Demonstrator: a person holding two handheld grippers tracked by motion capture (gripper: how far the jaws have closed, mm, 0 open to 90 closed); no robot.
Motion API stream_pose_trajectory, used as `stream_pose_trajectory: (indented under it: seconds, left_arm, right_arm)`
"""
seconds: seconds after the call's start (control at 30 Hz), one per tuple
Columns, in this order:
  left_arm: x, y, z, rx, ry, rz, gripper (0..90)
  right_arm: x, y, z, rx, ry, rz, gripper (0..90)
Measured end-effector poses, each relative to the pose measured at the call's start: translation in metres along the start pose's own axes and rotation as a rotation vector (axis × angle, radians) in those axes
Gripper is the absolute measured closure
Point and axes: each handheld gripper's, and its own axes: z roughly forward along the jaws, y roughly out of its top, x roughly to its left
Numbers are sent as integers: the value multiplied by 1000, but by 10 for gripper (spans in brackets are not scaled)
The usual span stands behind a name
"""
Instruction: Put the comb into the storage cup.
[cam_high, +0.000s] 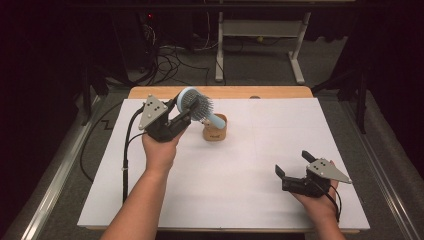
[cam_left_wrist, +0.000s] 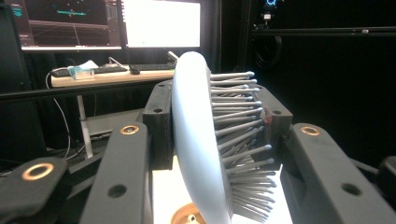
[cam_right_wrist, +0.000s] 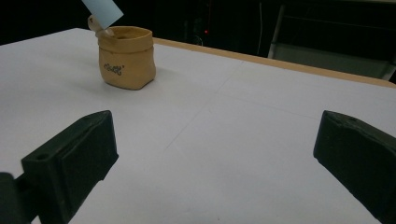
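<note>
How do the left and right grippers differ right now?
The left gripper is shut on the head of a light blue hairbrush; the right gripper is open with nothing between its jaws. The left is raised near the tan pot, where the brush handle dips in; the right sits low over the white table, well away from the pot. Both are black, hand-held, with grey three-cornered plates.

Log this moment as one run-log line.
left gripper: shut on brush | brush handle: at pouch mouth | right gripper: open, idle | table
</note>
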Motion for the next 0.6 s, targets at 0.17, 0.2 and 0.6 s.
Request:
stream_pose_trajectory:
  seconds: [0.17,0.2,0.6]
  left_arm:
    - [3,2,10,2,10,0,586]
    - [4,2,12,4,11,-3,585]
    - [12,-2,28,34,43,-12,585]
  right_arm:
    - [0,0,0,-4,-1,-2,0]
    - [-1,0,-1,-5,-1,-2,1]
    - [-2,0,-1,-11,-6,0,1]
